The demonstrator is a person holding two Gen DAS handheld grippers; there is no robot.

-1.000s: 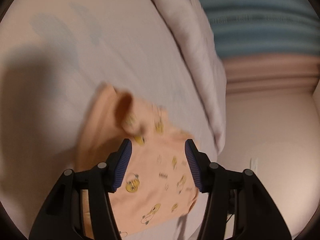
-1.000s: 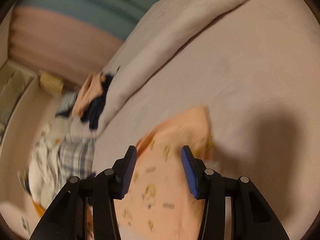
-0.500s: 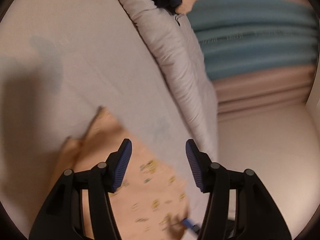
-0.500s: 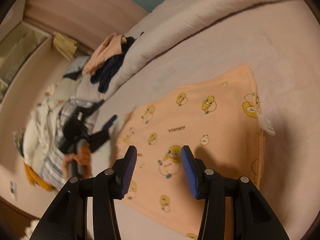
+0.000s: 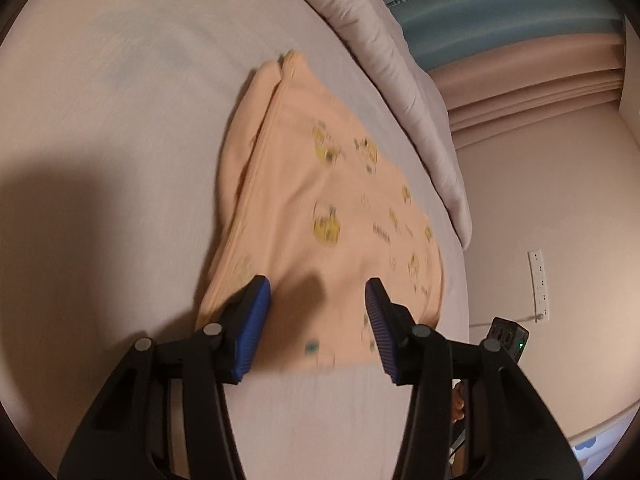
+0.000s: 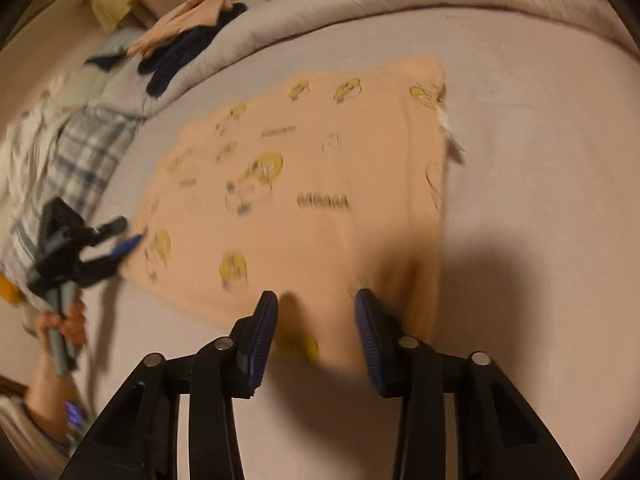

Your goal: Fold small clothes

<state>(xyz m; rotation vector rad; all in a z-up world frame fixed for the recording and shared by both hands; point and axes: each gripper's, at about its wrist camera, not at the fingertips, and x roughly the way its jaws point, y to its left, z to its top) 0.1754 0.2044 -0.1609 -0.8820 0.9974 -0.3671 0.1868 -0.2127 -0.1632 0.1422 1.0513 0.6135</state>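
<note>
On the pale pink bedsheet [image 5: 120, 100] lies a peach duck-print cotton garment [image 5: 320, 200], seemingly folded; the left gripper [image 5: 318, 312] and right gripper [image 6: 316, 320] both gape, grasping nothing.

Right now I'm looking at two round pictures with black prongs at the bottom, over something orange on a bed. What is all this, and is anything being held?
Those prongs are hand-held grippers, one in each of a person's hands, each with a wide-angle camera looking along its blue-padded jaws. One picture is from the left gripper, the other from the right gripper. In the right view you can also see the left one off to the side, gripped by the person's hand. Spread flat on the pale pink bedsheet is a small peach garment printed with yellow cartoon ducks. Both sets of jaws stand open over it and hold nothing. A heap of other clothes sits on the rolled grey duvet behind.
</note>
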